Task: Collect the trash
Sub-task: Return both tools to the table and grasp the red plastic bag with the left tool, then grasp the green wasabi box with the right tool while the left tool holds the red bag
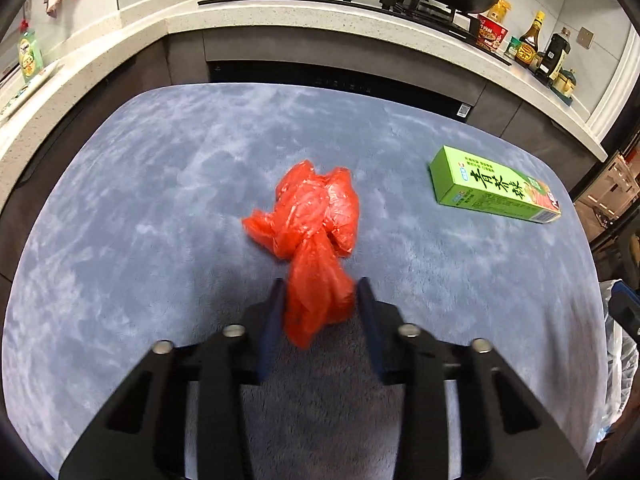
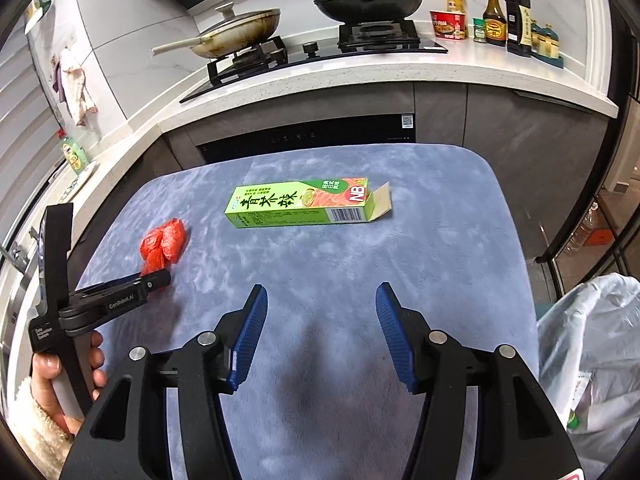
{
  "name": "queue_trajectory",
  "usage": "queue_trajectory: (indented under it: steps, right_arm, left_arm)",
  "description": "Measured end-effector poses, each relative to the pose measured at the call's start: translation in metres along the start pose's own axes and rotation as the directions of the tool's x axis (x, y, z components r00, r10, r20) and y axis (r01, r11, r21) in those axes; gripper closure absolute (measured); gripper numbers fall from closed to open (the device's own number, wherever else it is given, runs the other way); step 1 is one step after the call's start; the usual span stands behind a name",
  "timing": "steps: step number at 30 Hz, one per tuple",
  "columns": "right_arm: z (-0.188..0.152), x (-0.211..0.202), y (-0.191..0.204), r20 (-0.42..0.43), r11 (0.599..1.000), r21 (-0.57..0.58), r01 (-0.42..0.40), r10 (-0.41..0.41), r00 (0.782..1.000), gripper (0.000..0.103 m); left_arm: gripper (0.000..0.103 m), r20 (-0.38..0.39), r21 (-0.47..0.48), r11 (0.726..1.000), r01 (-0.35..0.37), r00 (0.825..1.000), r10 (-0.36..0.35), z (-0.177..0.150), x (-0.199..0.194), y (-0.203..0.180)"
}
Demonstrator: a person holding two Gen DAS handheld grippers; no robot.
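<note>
On the table: blue plush cover (image 1: pixel 160 184), kitchen counter behind, at 12 o'clock.
Red bag (image 1: pixel 316 216): crumpled thin plastic at the left wrist view's centre, its twisted tail trailing toward 6 o'clock.
Left gripper (image 1: pixel 320 312): jaws narrowed around that tail; the left pad looks to touch the plastic, a firm pinch cannot be told.
Bag handling: likely light, soft and slippery; the bunched tail is the best hold.
Green box (image 2: pixel 304 204): long carton lying flat at 12 o'clock from the right gripper, end flap open at 3 o'clock.
Box handling: probably light and stiff; grip across its narrow width.
Right gripper (image 2: pixel 320 320): about half open, empty, above the cover.
Clear bag (image 2: pixel 592 352): at 3 o'clock off the table edge.
</note>
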State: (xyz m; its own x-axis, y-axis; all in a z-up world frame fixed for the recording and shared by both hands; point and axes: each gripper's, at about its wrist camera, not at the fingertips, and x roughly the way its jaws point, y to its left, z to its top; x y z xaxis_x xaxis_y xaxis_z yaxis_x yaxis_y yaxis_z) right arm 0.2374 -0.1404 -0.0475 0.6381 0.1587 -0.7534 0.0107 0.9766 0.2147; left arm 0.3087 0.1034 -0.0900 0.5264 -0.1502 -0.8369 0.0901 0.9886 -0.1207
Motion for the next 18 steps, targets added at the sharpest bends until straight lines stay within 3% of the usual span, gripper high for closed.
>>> queue_trajectory:
  steps: [1, 4, 16, 18]
  right_arm:
    - [0.0, 0.002, 0.0, -0.001, 1.0, -0.001, -0.001, 0.001, 1.0, 0.048]
    - [0.003, 0.008, -0.002, -0.004, 1.0, -0.003, -0.001, 0.001, 1.0, 0.048]
    - [0.041, 0.044, -0.032, 0.021, 1.0, 0.018, 0.012, -0.012, 1.0, 0.048]
    - [0.048, 0.05, -0.04, 0.02, 0.999, 0.041, 0.01, -0.011, 1.0, 0.053]
  left_arm:
    - [0.084, 0.0, 0.0, 1.0, 0.006, 1.0, -0.006, 0.001, 0.001, 0.0]
    - [0.093, 0.006, 0.0, 1.0, 0.015, 1.0, -0.015, 0.002, -0.001, 0.0]
    - [0.094, 0.055, 0.008, 0.997, 0.074, 0.996, -0.074, -0.002, -0.035, -0.011]
    - [0.094, 0.05, 0.01, 0.996, 0.087, 0.995, -0.088, -0.004, -0.037, -0.014]
